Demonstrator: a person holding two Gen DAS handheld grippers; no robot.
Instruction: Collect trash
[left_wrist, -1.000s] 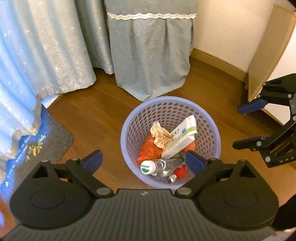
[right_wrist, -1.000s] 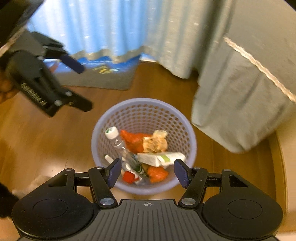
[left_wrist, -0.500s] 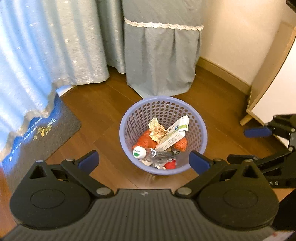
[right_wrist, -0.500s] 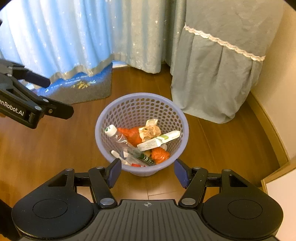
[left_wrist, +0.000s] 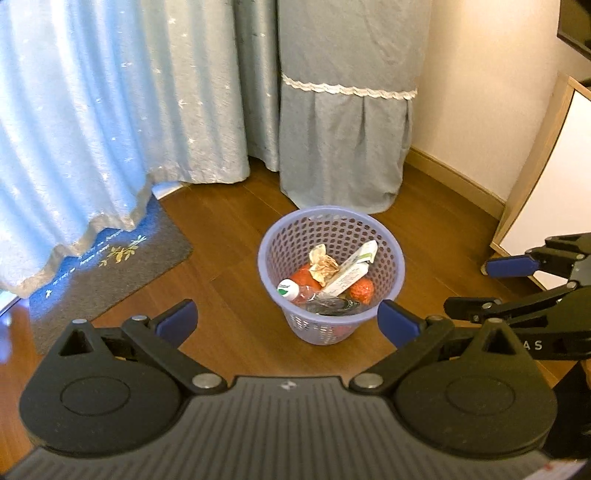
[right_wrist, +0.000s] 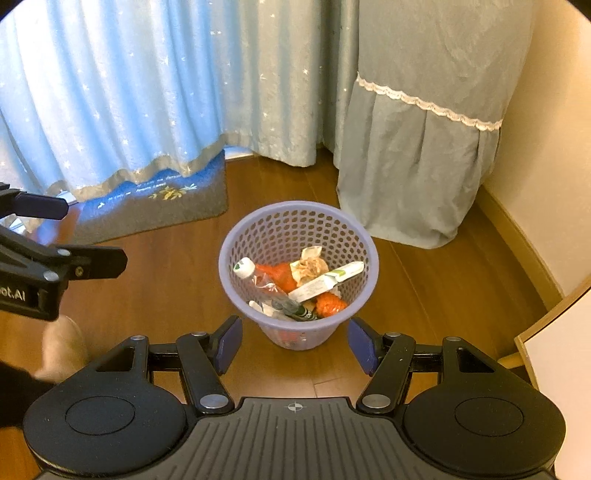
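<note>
On my left the blue curtain (left_wrist: 92, 122) hangs down to the grey mat (left_wrist: 110, 266) on the wood floor (left_wrist: 229, 258). My left hand-held gripper (left_wrist: 286, 321) is spread as wide as it goes, with nothing between its blue pads. The lilac mesh basket (left_wrist: 330, 221) stands on the floor ahead of it, in front of the grey skirted cover (left_wrist: 343, 147). The trash is all inside: a clear bottle (left_wrist: 306, 293) with a white cap, orange wrappers (left_wrist: 304, 277), a crumpled brown paper (left_wrist: 323, 264) and a long white-and-green carton (left_wrist: 352, 271) leaning against the wall of the basket.

I judge the collecting done or nearly so — I see no loose litter on the floor around the basket. To do this step well I would keep both tools high and clear of the rim so the light basket is not tipped, and look over the mat and the floor for anything missed.

My right hand-held gripper (right_wrist: 295, 345) is parted about halfway and empty; the basket (right_wrist: 299, 214) sits beyond its pads, not between them.

As for writing — the bottle cap carries a green mark too small to read. In the right wrist view the left tool's body shows the end of a word, "ot.AI"; in the left wrist view the right tool shows "AS". The carton's print is illegible.
</note>
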